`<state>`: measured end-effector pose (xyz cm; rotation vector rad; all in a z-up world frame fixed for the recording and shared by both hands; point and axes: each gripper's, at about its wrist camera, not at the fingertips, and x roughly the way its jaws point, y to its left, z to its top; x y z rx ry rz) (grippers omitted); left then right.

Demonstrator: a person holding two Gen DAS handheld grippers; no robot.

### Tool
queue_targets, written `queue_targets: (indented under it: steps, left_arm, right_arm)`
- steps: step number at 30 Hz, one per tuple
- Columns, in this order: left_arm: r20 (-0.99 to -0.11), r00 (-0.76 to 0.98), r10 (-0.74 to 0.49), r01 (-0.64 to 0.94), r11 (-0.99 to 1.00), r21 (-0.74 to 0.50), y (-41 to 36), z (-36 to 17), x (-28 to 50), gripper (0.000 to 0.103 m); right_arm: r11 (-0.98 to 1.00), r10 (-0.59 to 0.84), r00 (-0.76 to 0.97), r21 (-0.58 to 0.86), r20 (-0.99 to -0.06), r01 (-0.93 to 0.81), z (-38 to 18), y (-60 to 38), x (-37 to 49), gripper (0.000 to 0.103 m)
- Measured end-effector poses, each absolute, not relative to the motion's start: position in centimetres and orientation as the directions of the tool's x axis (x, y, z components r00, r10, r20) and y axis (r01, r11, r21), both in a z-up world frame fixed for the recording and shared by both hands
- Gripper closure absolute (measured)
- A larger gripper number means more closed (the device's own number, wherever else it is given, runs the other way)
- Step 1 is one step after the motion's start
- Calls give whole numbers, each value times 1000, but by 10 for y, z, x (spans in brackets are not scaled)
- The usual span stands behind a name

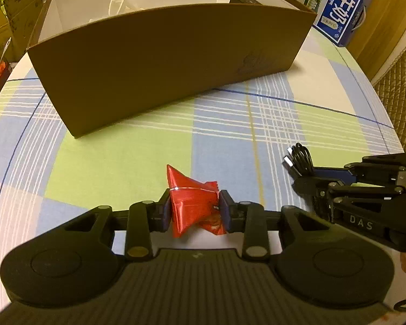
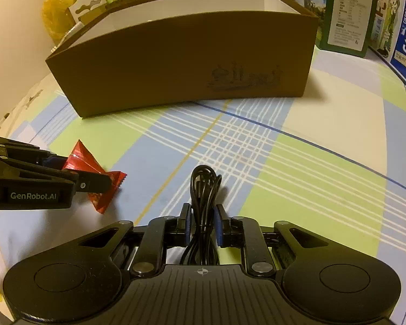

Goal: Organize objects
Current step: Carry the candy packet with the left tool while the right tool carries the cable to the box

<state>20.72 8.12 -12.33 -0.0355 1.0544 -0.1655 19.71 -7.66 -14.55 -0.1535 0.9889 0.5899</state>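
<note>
A plaid tablecloth [image 1: 230,135] covered the table under warm light; a wooden wall panel [image 1: 392,21] and quilted chair back [image 1: 400,92] stood beside it.

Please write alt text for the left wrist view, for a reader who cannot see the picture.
The left gripper is shut on a crumpled red snack packet above a plaid tablecloth. Beyond it stands an open brown cardboard box with white inner walls. At the right edge, the right gripper holds a coiled black cable.
</note>
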Motion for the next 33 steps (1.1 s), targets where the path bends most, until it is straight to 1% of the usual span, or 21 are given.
queue_targets:
  steps: [9,20,33]
  left_arm:
    - [-849,499,-171,131,984,-121,83,-110,204,80]
    - [-823,535,-192,136,981,-140,89,-90,205,80]
    - [-752,618,-230,163,973,-163,90,-44,213,81]
  right_arm:
    - [825,431,418,161,-800,-542,-131,-76,198,89]
    - [818,463,440,179,-770,-546,-112,-75,200,90]
    - [793,525,478,202,-704,-574,-73,-71,209,90]
